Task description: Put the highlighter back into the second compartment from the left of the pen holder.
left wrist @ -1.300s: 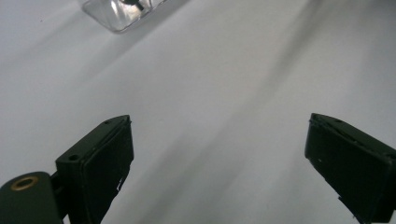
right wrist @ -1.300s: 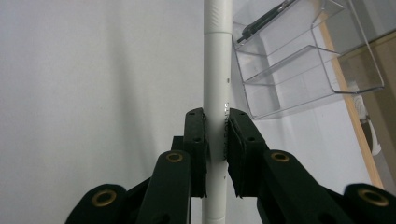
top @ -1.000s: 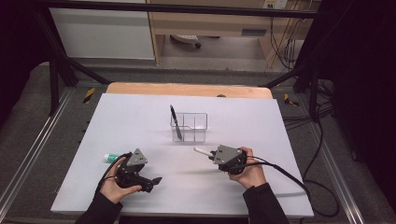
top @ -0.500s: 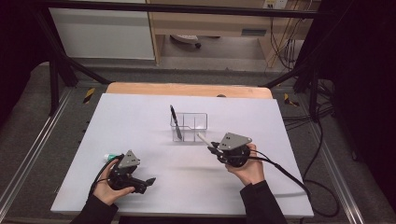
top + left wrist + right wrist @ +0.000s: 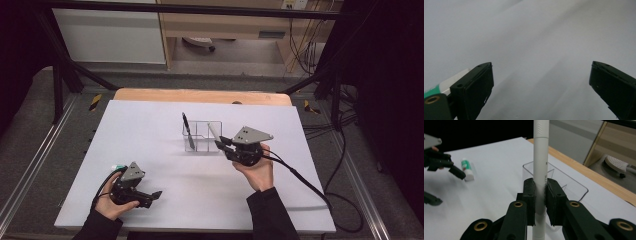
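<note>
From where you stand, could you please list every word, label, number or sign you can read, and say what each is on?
No text reads clearly.
White pen held in the right gripper: small dark print on the barrel, too blurred to read.
Green-and-white tube on the table: no legible label.
Clear plastic organizer: no markings visible.

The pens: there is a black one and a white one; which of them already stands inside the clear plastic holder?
The black pen: it leans in the clear plastic holder. The white pen is clamped in the right gripper.
</note>
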### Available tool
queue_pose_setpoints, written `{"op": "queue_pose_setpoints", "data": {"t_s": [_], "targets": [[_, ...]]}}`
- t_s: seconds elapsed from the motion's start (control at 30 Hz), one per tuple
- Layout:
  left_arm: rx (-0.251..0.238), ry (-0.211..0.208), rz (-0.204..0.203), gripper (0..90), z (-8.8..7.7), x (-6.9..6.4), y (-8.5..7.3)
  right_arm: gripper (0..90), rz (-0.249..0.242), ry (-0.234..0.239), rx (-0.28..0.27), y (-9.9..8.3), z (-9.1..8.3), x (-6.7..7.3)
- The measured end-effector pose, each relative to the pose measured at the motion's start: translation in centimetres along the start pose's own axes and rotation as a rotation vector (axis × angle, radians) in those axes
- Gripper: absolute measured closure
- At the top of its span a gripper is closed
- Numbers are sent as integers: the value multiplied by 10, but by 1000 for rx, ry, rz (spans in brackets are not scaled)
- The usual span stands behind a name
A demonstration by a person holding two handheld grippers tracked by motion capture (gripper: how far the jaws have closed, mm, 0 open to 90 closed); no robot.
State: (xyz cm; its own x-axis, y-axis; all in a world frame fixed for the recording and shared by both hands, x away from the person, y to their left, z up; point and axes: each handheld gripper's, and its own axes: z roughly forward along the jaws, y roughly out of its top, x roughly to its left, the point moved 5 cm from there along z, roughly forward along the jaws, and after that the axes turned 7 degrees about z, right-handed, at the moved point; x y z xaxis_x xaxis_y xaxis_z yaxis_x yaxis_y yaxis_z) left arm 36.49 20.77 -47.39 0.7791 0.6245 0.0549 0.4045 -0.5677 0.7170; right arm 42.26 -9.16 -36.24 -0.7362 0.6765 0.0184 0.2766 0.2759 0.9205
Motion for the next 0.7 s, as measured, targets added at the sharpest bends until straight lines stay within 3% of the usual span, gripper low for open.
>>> {"op": "queue_pose_setpoints", "data": {"t_s": [0.23, 0.7], "targets": [[2, -2, -3, 53, 0, 0, -1, 789, 72, 0, -58, 16, 11, -1], [-2, -1, -8, 53, -1, 1, -2, 789, 141, -21, -152, 42, 30, -9]]}}
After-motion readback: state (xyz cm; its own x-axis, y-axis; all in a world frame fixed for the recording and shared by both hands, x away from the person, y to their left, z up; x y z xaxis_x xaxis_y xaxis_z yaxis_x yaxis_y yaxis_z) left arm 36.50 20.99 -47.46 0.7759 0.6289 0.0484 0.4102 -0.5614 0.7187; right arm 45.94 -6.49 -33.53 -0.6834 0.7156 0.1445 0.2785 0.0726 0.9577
